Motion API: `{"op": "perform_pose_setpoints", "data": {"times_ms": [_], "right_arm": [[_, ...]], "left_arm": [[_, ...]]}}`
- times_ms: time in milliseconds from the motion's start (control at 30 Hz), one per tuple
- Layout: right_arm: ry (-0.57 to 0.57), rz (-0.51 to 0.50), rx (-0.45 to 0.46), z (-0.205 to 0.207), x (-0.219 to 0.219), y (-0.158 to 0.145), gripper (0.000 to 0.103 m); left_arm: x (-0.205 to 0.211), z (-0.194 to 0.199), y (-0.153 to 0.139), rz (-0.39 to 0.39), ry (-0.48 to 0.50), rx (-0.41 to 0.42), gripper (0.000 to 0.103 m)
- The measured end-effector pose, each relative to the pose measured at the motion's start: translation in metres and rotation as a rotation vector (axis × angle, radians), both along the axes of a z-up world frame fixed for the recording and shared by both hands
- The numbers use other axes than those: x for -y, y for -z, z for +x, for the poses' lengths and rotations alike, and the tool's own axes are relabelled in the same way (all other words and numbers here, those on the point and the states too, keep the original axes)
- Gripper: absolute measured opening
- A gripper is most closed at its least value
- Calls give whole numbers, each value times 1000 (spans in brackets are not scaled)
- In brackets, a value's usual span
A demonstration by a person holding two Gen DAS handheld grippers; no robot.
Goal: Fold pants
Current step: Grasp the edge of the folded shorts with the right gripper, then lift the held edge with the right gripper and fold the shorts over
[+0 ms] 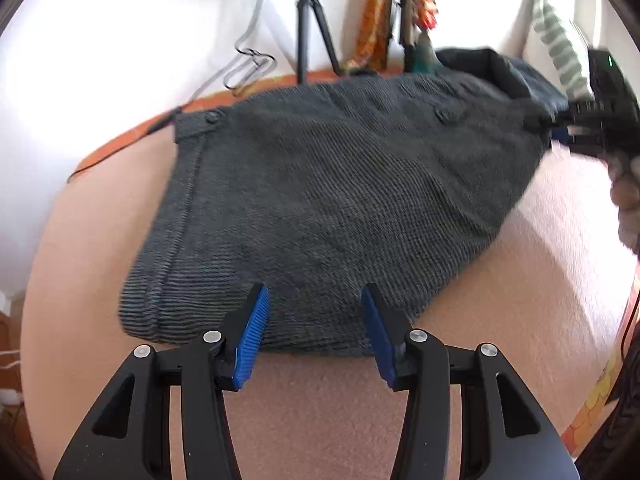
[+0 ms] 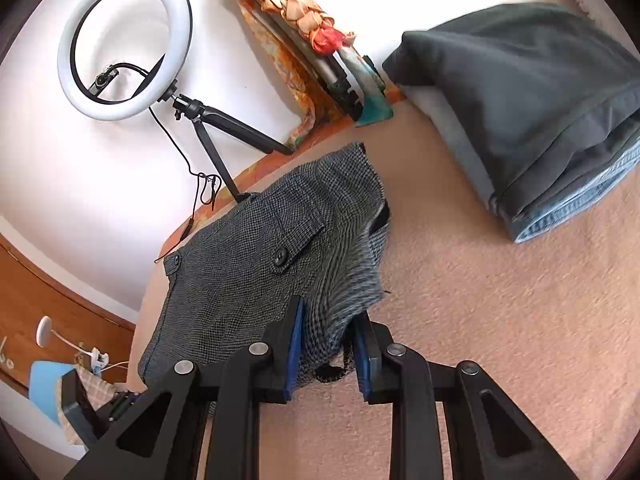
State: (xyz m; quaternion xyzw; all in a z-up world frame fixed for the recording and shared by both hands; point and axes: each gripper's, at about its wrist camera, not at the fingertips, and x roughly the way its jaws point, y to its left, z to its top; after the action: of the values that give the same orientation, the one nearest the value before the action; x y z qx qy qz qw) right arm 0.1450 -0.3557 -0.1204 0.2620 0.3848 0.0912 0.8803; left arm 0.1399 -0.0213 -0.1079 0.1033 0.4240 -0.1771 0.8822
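right claw point(image 1: 560, 133): motion-blurred | pants point(image 1: 320, 208) hem: under left claw point(image 1: 316, 320)

grey checked pants point(image 2: 256, 264), pink bedspread point(image 2: 500, 320)

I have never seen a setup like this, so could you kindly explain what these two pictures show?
There is no robot: a person holds a two-fingered gripper in each hand, each carrying a wide-angle camera looking along its fingers. In the left camera's picture, the left gripper hangs open over grey checked pants on a pink blanket. In the right camera's picture, the right gripper pinches a bunched edge of those pants. Behind lie a stack of folded clothes and a ring light.
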Motion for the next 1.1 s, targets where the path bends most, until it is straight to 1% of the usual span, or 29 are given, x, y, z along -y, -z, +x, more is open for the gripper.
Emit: {"op": "perform_pose_setpoints", "data": {"times_ms": [100,133,167,233,300,333,367,400,467,500,567,600,633,733,767,833,900,1000,1033,1067,1100], "right_arm": [[-11,-4,-22,1,-4,6,27],[-8,-9,-30,1,-5,7,32],[-7,-7,-34,1,-5,8,40],[-2,-2,-45,0,-5,10,47],[-6,0,-54,-1,-6,12,53],[-5,2,-59,-1,-6,12,59],[-4,10,-62,-3,-7,13,62],[-3,24,-68,-4,-7,15,63],[-10,52,-78,-6,-10,19,68],[-13,48,-81,-7,-12,20,69],[-22,36,-87,-5,-16,23,69],[-26,40,-88,-4,-18,24,69],[-29,50,-90,-3,-18,26,69],[-28,104,-95,0,-19,32,74],[-24,118,-98,2,-19,34,74],[-18,141,-103,5,-20,38,74],[-7,145,-104,7,-21,40,74],[-1,131,-94,10,-23,39,74],[-4,121,-94,11,-24,38,72],[-8,100,-96,11,-26,38,66],[-12,78,-98,12,-28,37,63]], "left_arm": [[-10,8,-8,-16,-59,31,47],[-15,12,-9,-14,-87,38,48],[-20,15,-10,-12,-110,41,50],[-30,22,-8,6,-150,35,51],[-37,28,-1,16,-160,14,51],[-38,30,2,24,-158,3,51],[-38,32,6,39,-153,-3,51],[-37,34,10,68,-144,-2,51],[-36,34,12,86,-141,2,51],[-37,34,10,76,-145,-2,51],[-43,35,-2,-9,-163,11,51],[-48,36,-10,-47,-190,31,51],[-51,37,-16,-71,-209,48,51],[-45,43,-28,-112,-198,71,51],[-42,45,-30,-115,-191,73,51],[-25,48,-33,-124,-146,72,51],[-3,49,-34,-103,-92,76,51],[26,52,-21,-24,-25,64,51],[30,53,-16,-8,-21,53,52],[32,54,-9,7,-20,39,52],[34,55,-2,23,-15,26,52]]}}
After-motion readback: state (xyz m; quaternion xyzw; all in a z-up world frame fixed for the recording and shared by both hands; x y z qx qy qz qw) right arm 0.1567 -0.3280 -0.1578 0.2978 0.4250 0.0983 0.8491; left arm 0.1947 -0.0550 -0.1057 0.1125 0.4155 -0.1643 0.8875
